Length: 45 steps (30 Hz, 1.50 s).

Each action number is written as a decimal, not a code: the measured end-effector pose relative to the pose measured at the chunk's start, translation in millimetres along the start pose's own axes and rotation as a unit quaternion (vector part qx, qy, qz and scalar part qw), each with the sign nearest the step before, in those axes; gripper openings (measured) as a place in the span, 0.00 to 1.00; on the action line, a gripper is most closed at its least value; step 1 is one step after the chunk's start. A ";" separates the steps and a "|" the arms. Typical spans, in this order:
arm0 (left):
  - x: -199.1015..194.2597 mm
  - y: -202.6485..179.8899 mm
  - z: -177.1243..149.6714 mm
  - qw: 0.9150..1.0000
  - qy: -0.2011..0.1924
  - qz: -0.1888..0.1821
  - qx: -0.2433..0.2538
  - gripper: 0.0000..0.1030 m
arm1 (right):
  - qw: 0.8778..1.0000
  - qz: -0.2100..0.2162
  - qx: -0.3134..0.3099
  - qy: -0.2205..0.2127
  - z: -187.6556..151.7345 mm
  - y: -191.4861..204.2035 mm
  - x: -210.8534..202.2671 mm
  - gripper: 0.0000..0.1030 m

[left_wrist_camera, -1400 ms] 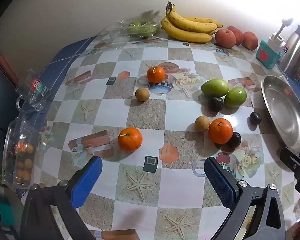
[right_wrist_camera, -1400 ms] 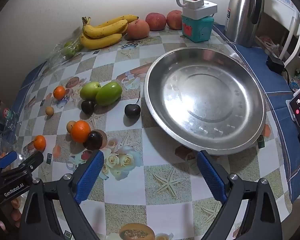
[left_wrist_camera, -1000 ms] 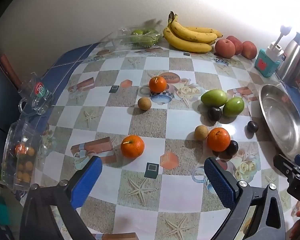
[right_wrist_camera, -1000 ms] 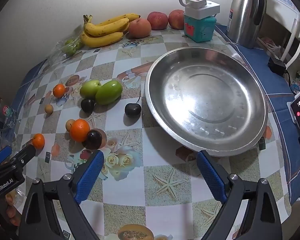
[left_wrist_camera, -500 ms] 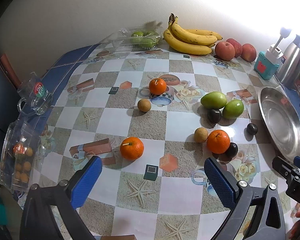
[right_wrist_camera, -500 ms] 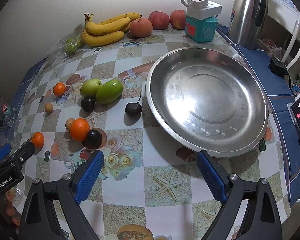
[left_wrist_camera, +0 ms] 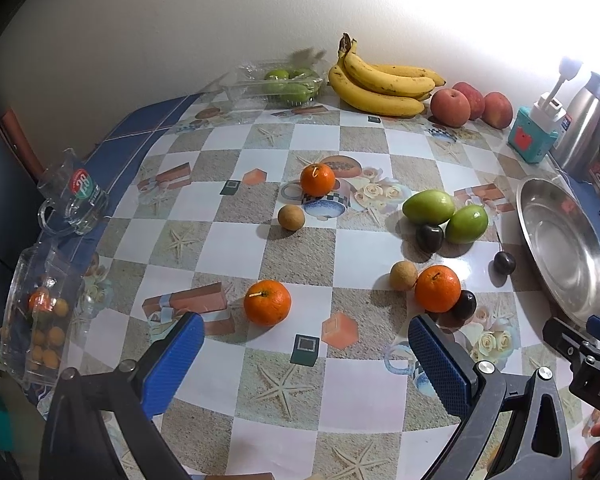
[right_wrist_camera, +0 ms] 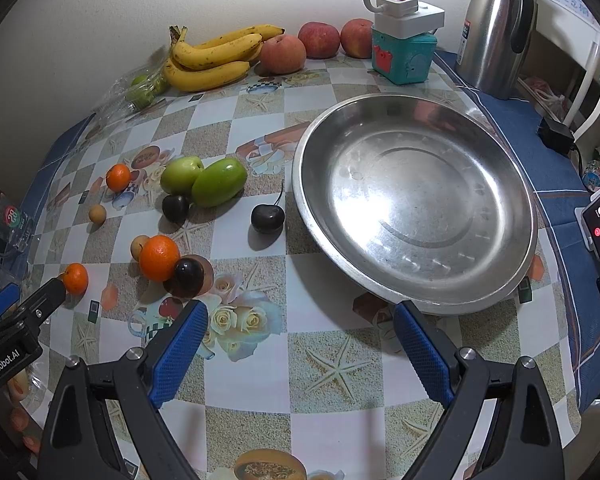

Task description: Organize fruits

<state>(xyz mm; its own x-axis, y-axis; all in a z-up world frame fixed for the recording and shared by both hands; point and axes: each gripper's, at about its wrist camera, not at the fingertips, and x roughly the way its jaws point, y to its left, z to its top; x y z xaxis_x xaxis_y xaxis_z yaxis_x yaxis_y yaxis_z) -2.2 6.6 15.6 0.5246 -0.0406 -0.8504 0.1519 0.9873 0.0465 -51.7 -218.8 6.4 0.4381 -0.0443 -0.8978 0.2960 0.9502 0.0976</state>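
Here my left gripper (left_wrist_camera: 302,354) and my right gripper (right_wrist_camera: 300,344) both hang above the table with the jaws wide apart, and they hold nothing. The fruits lie loose on the checked tablecloth (right_wrist_camera: 340,360). Nearest to my left gripper is an orange (left_wrist_camera: 267,302) with a short stalk, standing alone. A second orange (left_wrist_camera: 437,288) touches a dark plum (left_wrist_camera: 464,304) and a small brown longan (left_wrist_camera: 403,275). Two smooth green mangoes (right_wrist_camera: 204,179) lie side by side, with another dark plum (right_wrist_camera: 175,207) against them. A cherry (right_wrist_camera: 267,218) with a thin stem sits just beside the steel plate (right_wrist_camera: 512,288), which holds no fruit. At the white wall are a bunch of bananas (right_wrist_camera: 216,58) with brown specks and three reddish apples (right_wrist_camera: 320,40). A steel thermos (right_wrist_camera: 496,28) stands at the far right corner on blue cloth.
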 end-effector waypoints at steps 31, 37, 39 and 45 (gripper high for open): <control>-1.9 4.5 0.0 1.000 -0.004 -0.003 -0.009 1.00 | 1.000 -0.001 -0.008 0.005 -1.1 3.1 2.9 0.91; -1.9 5.5 0.3 1.000 -0.005 -0.002 -0.009 1.00 | 1.000 -0.002 -0.011 0.007 -1.2 3.9 3.6 0.91; -1.8 6.5 0.6 1.000 -0.004 -0.002 -0.011 1.00 | 1.000 -0.003 -0.012 0.007 -1.0 4.2 4.0 0.91; -1.7 6.5 0.5 1.000 -0.003 -0.002 -0.010 1.00 | 1.000 -0.004 -0.014 0.008 -1.2 5.4 5.0 0.91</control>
<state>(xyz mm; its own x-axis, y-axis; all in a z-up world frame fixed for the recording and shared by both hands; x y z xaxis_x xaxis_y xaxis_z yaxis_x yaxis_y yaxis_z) -1.6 13.0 17.6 0.5282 -0.0456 -0.8479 0.1377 0.9899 0.0325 -49.0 -213.6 1.9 0.4229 -0.0472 -0.9049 0.2760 0.9579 0.0790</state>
